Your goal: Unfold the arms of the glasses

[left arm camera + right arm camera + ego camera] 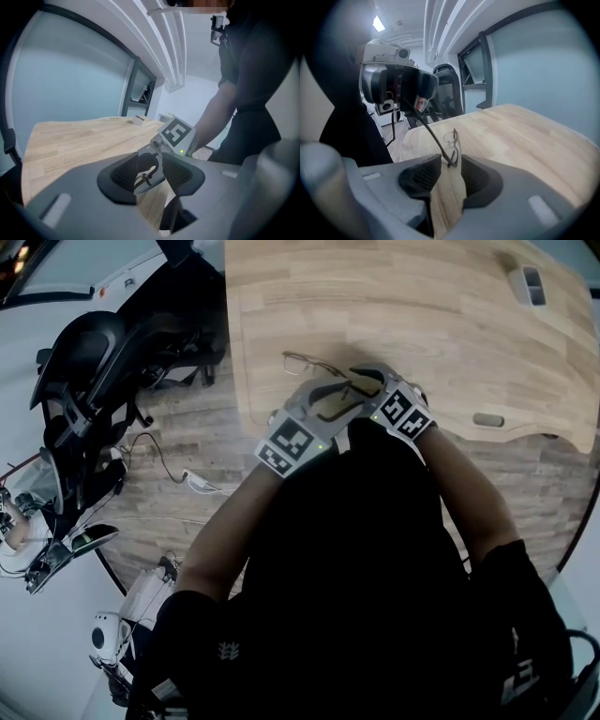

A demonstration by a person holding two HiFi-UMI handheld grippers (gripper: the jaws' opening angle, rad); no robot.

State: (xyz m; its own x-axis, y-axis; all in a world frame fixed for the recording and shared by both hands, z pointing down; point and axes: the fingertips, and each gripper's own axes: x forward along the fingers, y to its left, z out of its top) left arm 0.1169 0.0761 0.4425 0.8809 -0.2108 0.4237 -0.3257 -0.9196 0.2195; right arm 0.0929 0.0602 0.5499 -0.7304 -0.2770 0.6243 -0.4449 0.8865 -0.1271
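Left gripper point(149, 171): your jaws are nearly together, pinching the tip of 1 thin black arm point(433, 138);
Right gripper point(451, 168): your jaws stand partly apart, clamped on the thin dark wire-framed glasses point(453, 138) at the hinge

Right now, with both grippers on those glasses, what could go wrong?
The left gripper holds the thin arm by its tip, while the right gripper pins the glasses where that arm joins. If the left gripper swings too far, the arm might bend or snap. Being so thin, the arm could also slip out of the jaws.
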